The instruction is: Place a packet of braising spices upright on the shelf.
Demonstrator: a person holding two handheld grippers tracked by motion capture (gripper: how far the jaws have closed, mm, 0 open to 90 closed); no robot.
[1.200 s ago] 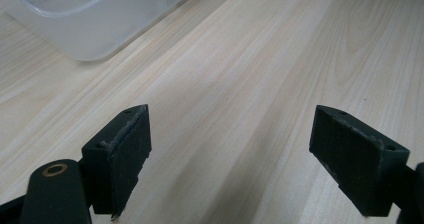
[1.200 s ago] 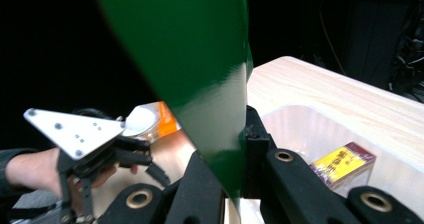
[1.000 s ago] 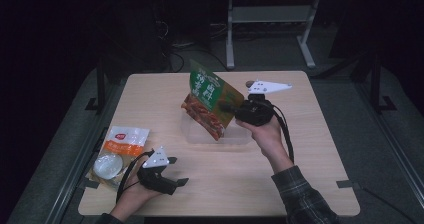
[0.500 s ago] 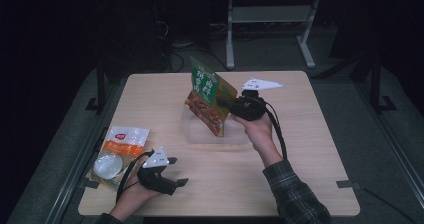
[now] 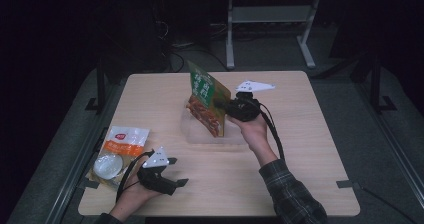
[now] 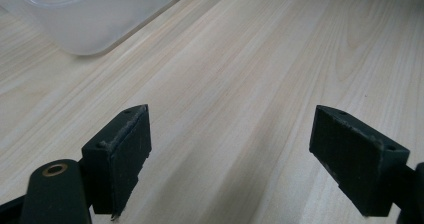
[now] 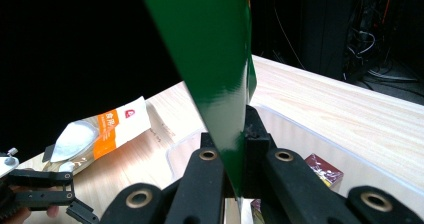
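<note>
Green and printed with a food picture, the pouch (image 5: 206,104) is clamped at its edge in the right gripper (image 5: 223,105), whose black jaws press flat against both faces of it. In the right gripper view the pouch (image 7: 220,59) rises as a glossy green sheet straight out of the closed jaws. The pouch stands tilted, its lower end down inside a clear plastic bin (image 5: 192,131) that sits near the middle of the tabletop (image 5: 300,149). From the right gripper view, the bin (image 7: 320,149) shows a translucent rim and a small dark red packet (image 7: 325,170) lying on its floor.

The right hand (image 5: 252,131) reaches in from the person's side, with a plaid sleeve (image 5: 290,194) behind it and a cable trailing from the gripper along the forearm.

The left gripper (image 5: 177,171) rests low at the near left of the tabletop, well apart from the bin. Its jaws stand wide apart with nothing between them; the left gripper view shows bare pale wood between the two black pads (image 6: 122,154) and a corner of the bin (image 6: 90,19) farther off.

An orange and white packet (image 5: 122,144) lies flat at the left edge of the tabletop, just beside the left hand (image 5: 132,196), with a round white item (image 5: 107,165) at its near end.
</note>
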